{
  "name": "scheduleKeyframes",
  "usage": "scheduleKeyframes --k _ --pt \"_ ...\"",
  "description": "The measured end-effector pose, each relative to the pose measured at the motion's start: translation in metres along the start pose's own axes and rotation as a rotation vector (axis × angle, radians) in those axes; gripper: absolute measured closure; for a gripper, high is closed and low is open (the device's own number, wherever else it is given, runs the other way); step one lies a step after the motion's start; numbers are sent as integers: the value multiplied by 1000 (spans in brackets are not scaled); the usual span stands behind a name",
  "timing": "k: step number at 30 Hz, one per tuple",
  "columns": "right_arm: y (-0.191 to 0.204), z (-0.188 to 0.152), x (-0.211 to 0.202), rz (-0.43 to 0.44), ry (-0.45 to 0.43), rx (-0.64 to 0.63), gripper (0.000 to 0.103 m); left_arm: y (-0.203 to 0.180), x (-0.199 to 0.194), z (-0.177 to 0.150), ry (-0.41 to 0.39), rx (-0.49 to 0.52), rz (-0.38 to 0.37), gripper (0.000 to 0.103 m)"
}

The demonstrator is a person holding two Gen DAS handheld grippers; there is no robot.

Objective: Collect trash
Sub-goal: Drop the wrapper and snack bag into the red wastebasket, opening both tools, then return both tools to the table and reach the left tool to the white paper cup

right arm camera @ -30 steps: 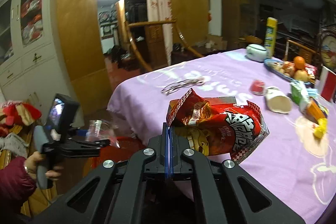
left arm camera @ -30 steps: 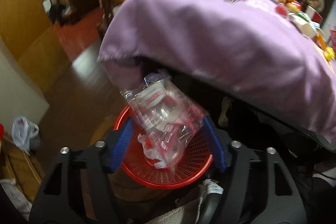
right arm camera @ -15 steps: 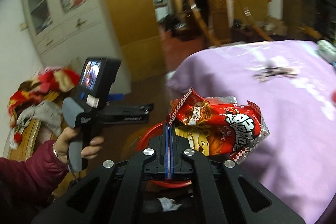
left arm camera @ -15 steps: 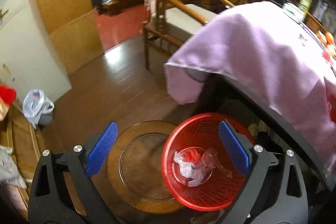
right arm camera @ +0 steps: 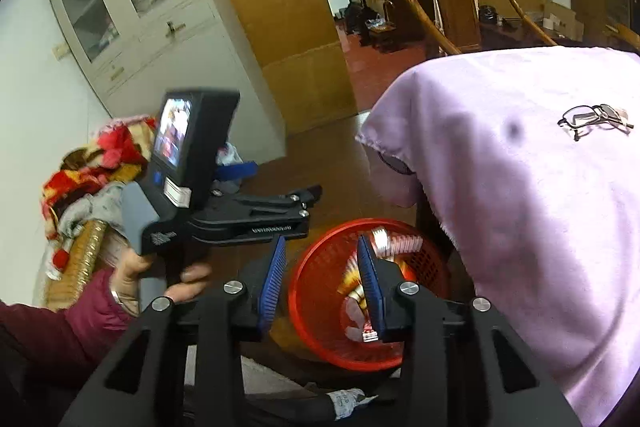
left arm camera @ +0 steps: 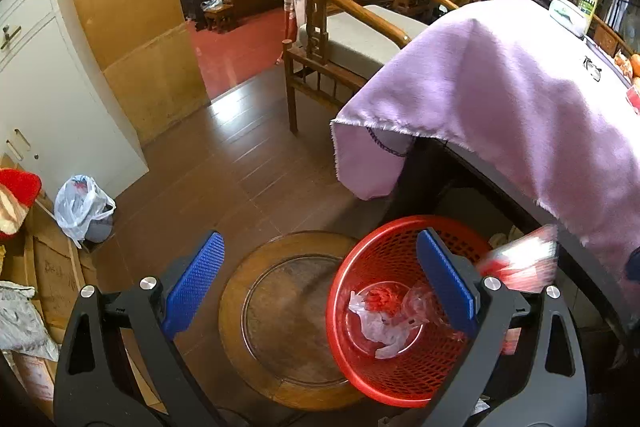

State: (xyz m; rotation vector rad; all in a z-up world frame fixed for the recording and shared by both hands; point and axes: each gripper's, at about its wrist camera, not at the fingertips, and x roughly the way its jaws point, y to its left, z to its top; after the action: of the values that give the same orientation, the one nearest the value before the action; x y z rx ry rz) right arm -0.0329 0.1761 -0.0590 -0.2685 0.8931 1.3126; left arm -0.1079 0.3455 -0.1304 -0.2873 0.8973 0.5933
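Snack bag [right arm camera: 386, 247] motion-blurred over basket [right arm camera: 316, 267], partly hidden behind a blue finger; print unreadable. Glasses [right arm camera: 596, 115] small, slightly blurred.

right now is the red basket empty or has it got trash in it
Not empty. The red basket holds crumpled clear plastic at its bottom, and a blurred red snack bag is dropping in.
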Motion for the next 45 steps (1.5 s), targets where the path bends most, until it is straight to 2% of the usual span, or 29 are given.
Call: scheduleKeyframes --k 3,7,11,17,22,27,32,35,41,45 --pt "2 -2 -11 -6 -30 -8 66 2 -6 3 -13 -13 0 10" --pt "-9 -3 -45 -80 -112 2 66 -4 -17 8 -37 -4 -12 10" --pt "-31 -12 -85 -161 -197 63 65 -24 -31 12 -64 33 -36 10" --pt "-69 -40 -148 -304 -312 152 59 -76 -61 21 -113 100 -119 10" --pt "-112 -80 -212 -472 -411 258 53 -154 -86 30 -159 236 -206 9" --pt "-156 -124 -265 -637 -467 379 51 -236 -102 36 -190 381 -304 7" --pt "-198 -166 -297 -741 -487 499 46 -315 -92 50 -169 485 -369 7" --pt "-228 -183 -313 -793 -496 574 42 -367 -82 62 -129 532 -421 7" --pt "-259 -196 -322 -839 -514 647 34 -453 -72 82 -73 595 -504 7" --pt "-275 -205 -327 -735 -534 719 31 -508 -71 95 -95 622 -489 7"
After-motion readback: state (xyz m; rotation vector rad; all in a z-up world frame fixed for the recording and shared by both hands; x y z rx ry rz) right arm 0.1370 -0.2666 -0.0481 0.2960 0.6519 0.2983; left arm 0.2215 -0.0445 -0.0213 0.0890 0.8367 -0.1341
